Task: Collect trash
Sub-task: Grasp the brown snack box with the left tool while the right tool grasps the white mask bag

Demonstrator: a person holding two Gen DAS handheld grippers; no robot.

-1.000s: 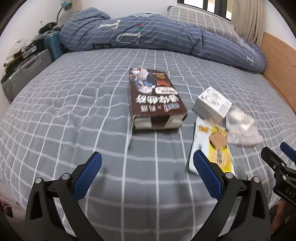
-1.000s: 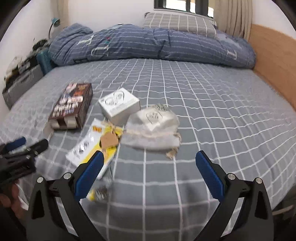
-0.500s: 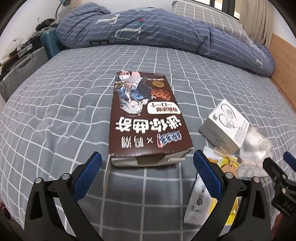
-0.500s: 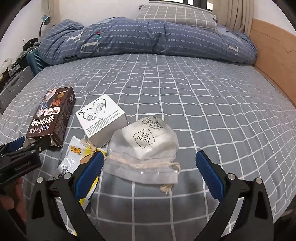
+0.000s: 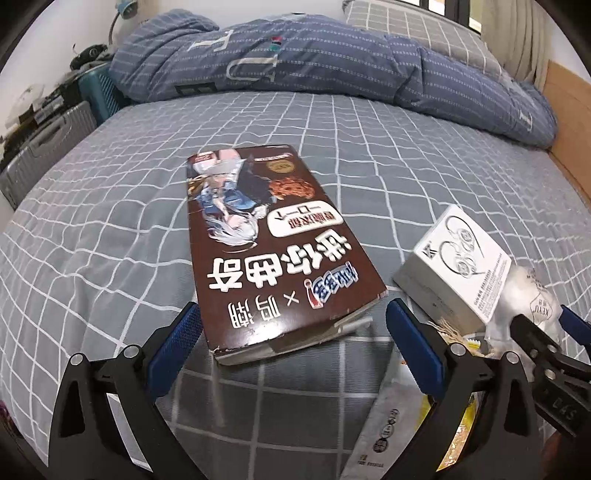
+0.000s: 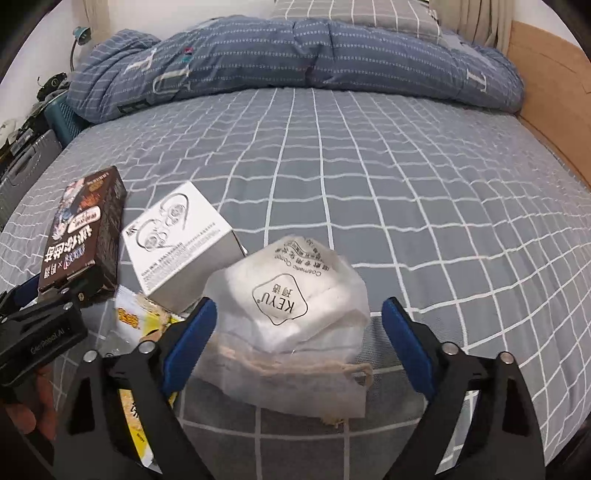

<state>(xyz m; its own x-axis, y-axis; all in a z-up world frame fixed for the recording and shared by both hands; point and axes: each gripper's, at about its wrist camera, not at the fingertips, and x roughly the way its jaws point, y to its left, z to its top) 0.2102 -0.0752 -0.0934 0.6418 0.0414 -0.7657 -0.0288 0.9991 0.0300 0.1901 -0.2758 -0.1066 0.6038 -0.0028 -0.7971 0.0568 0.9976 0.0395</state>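
A brown snack box (image 5: 269, 251) lies flat on the grey checked bed, its open near end between my left gripper's (image 5: 293, 332) open fingers, not touching them. It also shows in the right wrist view (image 6: 83, 236). A white earphone box (image 6: 177, 240) sits to its right, also in the left wrist view (image 5: 454, 266). A white mesh drawstring bag marked KEYU (image 6: 291, 314) lies between my right gripper's (image 6: 299, 328) open fingers. A yellow and white wrapper (image 6: 136, 332) lies by the left finger of that gripper.
A folded blue checked duvet (image 5: 332, 62) and a pillow (image 6: 351, 14) lie across the far end of the bed. A wooden bed side (image 6: 554, 85) runs along the right. Suitcases (image 5: 44, 147) and clutter stand left of the bed.
Both grippers have moved forward and down toward the bed. The snack box now sits between the left fingers and the mesh bag between the right fingers. Both stay open.
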